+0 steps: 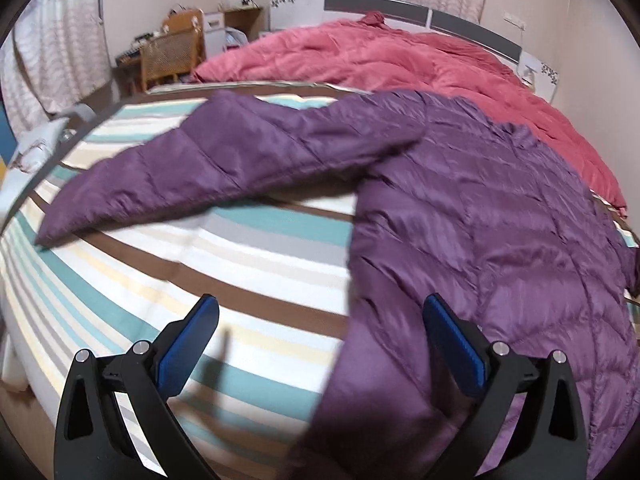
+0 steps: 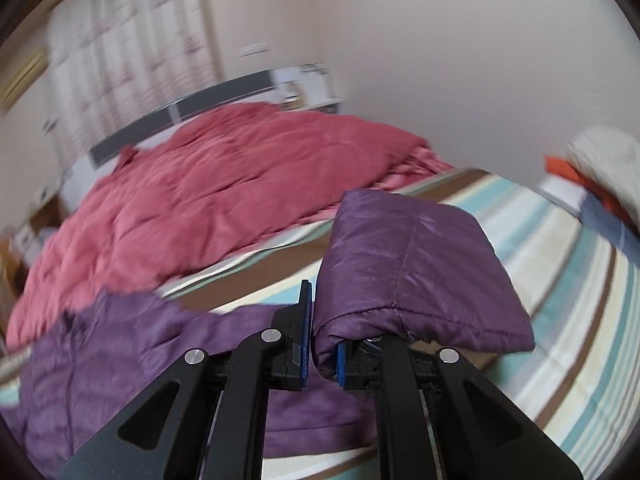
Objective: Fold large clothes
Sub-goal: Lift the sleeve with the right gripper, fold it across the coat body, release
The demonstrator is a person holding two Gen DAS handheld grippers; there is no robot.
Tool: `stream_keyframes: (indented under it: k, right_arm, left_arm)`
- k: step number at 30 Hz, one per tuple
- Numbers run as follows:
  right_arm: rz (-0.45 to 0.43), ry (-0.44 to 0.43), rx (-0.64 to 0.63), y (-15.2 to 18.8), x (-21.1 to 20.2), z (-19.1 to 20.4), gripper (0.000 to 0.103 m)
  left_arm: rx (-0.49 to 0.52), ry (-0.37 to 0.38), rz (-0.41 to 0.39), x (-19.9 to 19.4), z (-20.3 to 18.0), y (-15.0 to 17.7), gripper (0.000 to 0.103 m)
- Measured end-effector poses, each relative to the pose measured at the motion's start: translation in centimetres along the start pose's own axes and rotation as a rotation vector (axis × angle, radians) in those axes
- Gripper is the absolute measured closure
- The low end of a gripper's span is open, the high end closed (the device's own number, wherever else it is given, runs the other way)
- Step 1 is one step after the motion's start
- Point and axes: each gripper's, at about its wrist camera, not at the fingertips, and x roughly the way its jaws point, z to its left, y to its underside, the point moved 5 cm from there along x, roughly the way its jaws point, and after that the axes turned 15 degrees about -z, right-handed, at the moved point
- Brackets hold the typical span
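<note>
With purple quilted puffer jacket (image 1: pixel 480 208) spread flat across striped bedsheet (image 1: pixel 248 248), centre to right of left wrist frame, folding barely begun. Left sleeve (image 1: pixel 192 168) stretched out toward frame's left, unfolded. Left gripper (image 1: pixel 320 344) wide open, empty, hovering by jacket hem. Right gripper (image 2: pixel 320 344) clamped tight on cuff of other sleeve (image 2: pixel 412 272), lifted off bed. Remaining: both sleeves in, body folded. Pink duvet (image 1: pixel 400 56) bunched behind.
</note>
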Motion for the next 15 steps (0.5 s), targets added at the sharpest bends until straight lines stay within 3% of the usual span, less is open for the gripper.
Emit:
stream_keyframes:
  k: [8, 15]
  right_arm:
    - [-0.040, -0.205, -0.322, 2.9, -2.9, 13.4, 0.093]
    - [-0.058, -0.438, -0.591, 8.3, -6.8, 25.7, 0.093]
  left_arm:
    - [-0.052, -0.012, 0.048, 2.0, 1.4, 1.9, 0.002]
    - [-0.065, -0.009, 0.028, 1.7, 1.5, 2.2, 0.002]
